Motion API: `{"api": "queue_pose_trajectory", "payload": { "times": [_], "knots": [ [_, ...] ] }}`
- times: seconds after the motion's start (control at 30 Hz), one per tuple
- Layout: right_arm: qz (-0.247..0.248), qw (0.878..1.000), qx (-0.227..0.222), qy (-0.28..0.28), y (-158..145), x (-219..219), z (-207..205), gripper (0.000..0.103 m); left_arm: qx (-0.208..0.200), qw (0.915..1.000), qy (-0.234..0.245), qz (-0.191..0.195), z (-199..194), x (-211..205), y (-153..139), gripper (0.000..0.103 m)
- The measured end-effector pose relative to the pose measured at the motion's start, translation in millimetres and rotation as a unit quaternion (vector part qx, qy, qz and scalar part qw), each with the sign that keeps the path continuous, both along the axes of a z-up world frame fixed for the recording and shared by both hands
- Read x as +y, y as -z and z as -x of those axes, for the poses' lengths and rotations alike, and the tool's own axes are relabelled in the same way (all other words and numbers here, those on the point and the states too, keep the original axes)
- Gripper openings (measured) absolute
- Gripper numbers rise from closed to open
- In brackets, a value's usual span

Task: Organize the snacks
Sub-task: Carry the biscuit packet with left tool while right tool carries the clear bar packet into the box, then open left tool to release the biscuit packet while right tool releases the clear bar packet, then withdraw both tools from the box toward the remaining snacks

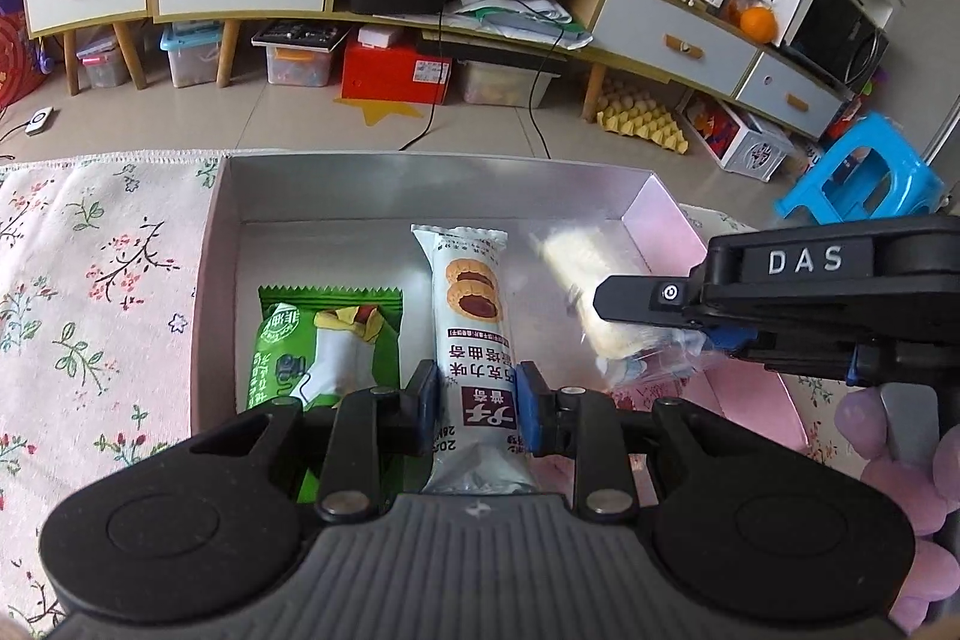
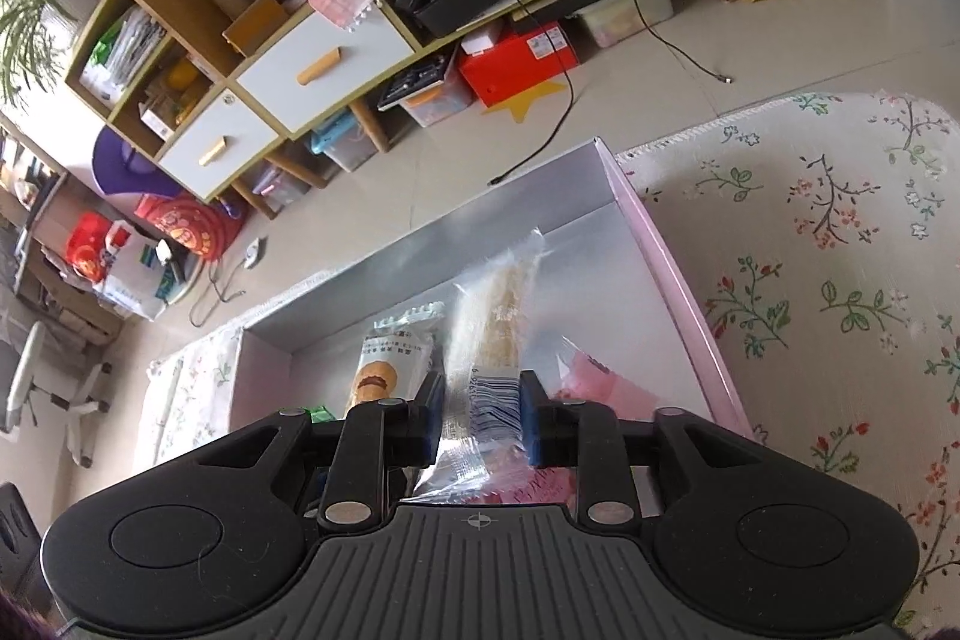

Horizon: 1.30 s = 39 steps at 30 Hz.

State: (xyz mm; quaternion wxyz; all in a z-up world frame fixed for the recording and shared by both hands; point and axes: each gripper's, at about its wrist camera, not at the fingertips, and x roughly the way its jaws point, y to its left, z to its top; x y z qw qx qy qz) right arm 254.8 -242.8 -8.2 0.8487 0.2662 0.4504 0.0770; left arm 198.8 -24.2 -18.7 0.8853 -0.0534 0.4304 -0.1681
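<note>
Placement matters now: the left gripper (image 1: pixel 478 403) pinches the white chocolate-tart biscuit packet (image 1: pixel 474 334), the right gripper (image 2: pixel 478 415) pinches the clear rice-cracker packet (image 2: pixel 489 340), both over the shallow pink-walled box (image 1: pixel 654 214). Lower each flat beside the green snack packet (image 1: pixel 327 340), parallel, before letting go.

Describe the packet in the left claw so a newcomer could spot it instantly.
Find the shallow pink box on the floral cloth. Inside it, the left claw grips the middle packet: white, printed with two jam-centred biscuits, between a green packet and a clear-wrapped pale bar.

Three snack packets (image 1: pixel 474 340), one box (image 1: pixel 432 187)
</note>
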Motion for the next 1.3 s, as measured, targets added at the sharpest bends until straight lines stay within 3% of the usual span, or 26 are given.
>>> {"api": "queue_pose_trajectory", "payload": {
  "times": [0.13, 0.3, 0.7, 1.13, 1.3],
  "knots": [
    [-0.027, 1.0, 0.005, 0.008, 0, -7, 1, 0.037, -0.009, 0.9999, 0.009, -0.002, 3, -1, -2, 0.029],
    [-0.023, 1.0, 0.003, 0.006, -4, -11, 5, 0.042, -0.005, 0.9999, 0.01, 0.001, 4, -2, -3, 0.036],
    [-0.017, 1.0, -0.009, 0.003, -32, -18, 28, 0.068, -0.01, 0.9997, 0.02, 0.004, 23, -2, -23, 0.064],
    [0.018, 0.999, -0.029, -0.025, -71, -13, 74, 0.079, -0.016, 0.9995, 0.027, -0.002, 61, 15, -47, 0.093],
    [0.036, 0.998, -0.028, -0.036, -70, -10, 94, 0.084, -0.017, 0.9994, 0.028, -0.012, 76, 23, -48, 0.099]
  ]
}}
